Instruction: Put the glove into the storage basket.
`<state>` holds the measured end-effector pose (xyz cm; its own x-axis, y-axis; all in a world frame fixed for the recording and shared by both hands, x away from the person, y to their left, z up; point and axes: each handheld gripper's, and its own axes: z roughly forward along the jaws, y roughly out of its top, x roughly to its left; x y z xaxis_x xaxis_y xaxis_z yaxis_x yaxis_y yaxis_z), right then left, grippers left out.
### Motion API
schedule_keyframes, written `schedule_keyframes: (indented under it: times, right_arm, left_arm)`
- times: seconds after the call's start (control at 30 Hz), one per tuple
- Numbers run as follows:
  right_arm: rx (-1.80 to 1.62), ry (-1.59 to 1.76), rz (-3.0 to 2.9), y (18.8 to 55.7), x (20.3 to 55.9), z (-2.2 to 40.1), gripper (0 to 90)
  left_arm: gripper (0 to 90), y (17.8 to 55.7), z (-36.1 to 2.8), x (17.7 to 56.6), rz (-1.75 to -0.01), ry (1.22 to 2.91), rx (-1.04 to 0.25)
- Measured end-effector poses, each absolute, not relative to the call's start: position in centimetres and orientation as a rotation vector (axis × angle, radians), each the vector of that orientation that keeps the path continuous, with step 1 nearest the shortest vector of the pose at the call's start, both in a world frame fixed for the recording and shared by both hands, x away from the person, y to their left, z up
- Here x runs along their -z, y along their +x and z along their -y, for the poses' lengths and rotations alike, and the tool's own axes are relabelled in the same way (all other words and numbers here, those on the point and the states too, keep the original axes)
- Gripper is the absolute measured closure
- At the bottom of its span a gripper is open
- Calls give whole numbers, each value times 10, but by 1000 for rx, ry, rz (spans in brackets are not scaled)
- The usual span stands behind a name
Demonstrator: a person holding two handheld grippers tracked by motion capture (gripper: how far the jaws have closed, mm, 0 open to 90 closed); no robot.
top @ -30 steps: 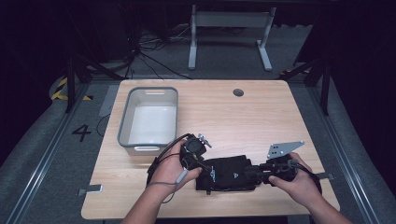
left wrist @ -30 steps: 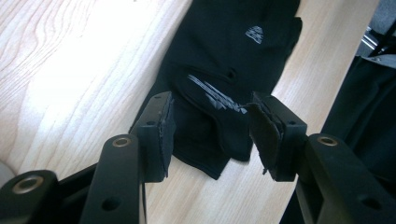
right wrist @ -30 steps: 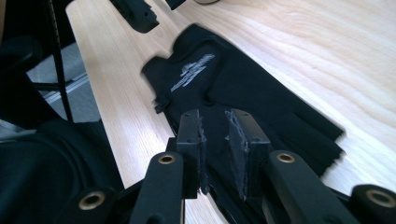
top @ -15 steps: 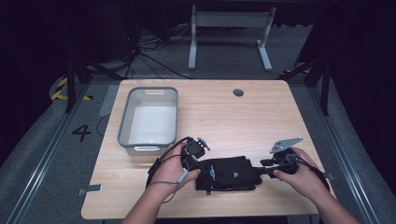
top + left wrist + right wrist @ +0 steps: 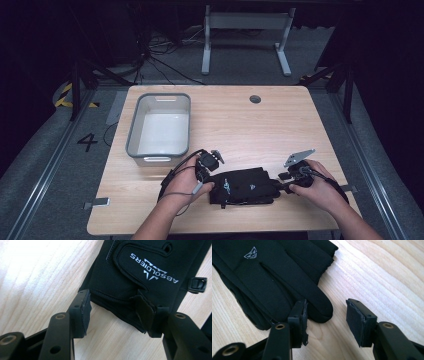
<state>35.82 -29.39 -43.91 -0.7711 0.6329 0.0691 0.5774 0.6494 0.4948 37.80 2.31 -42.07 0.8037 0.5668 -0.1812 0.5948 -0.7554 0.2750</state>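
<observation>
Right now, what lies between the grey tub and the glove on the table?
Bare wood, the high view shows, between tub and glove; the left gripper sits beside that stretch.

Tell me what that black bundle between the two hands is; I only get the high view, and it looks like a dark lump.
Observer: It is a black fabric glove. The left gripper view shows white lettering, ABSOLDIERS, on its wrist strap.
Operator: Is the left gripper squeezing it?
Observer: It doesn't look like it. Its jaws have just been opening, and the cuff's corner lies between them, seemingly unpinched.
Operator: And the right gripper?
Observer: Its jaws have just been opening too. They stand wide with bare light wooden table between them, and a glove fingertip lies beside one pad.
</observation>
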Motion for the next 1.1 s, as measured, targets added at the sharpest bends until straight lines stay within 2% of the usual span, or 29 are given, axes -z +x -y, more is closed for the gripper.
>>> schedule_keyframes:
  times: [0.07, 0.13, 0.27, 0.4, 0.7, 0.9, 1.0, 1.1]
  right_arm:
    - [-767, 998, -2764, 358, 439, 293, 583]
    - [-771, 973, -2786, 358, 439, 292, 675]
    - [-728, 938, -2788, 356, 437, 290, 765]
    - [-727, 924, -2770, 354, 432, 291, 846]
    - [-715, 902, -2739, 349, 425, 290, 858]
    - [-726, 906, -2737, 348, 424, 289, 858]
    - [-726, 906, -2735, 348, 424, 288, 858]
    - [-730, 908, -2736, 348, 424, 288, 858]
  left_arm:
    - [477, 378, -22, 422, -885, 2679, 116]
    - [503, 379, -21, 423, -883, 2675, 103]
    - [556, 379, -22, 423, -877, 2663, 110]
    - [562, 379, -21, 422, -871, 2666, 102]
    - [560, 373, -22, 412, -835, 2639, 101]
    - [596, 363, -16, 399, -776, 2607, 138]
    - [612, 360, -10, 402, -766, 2645, 181]
    - [605, 361, -7, 408, -790, 2687, 170]
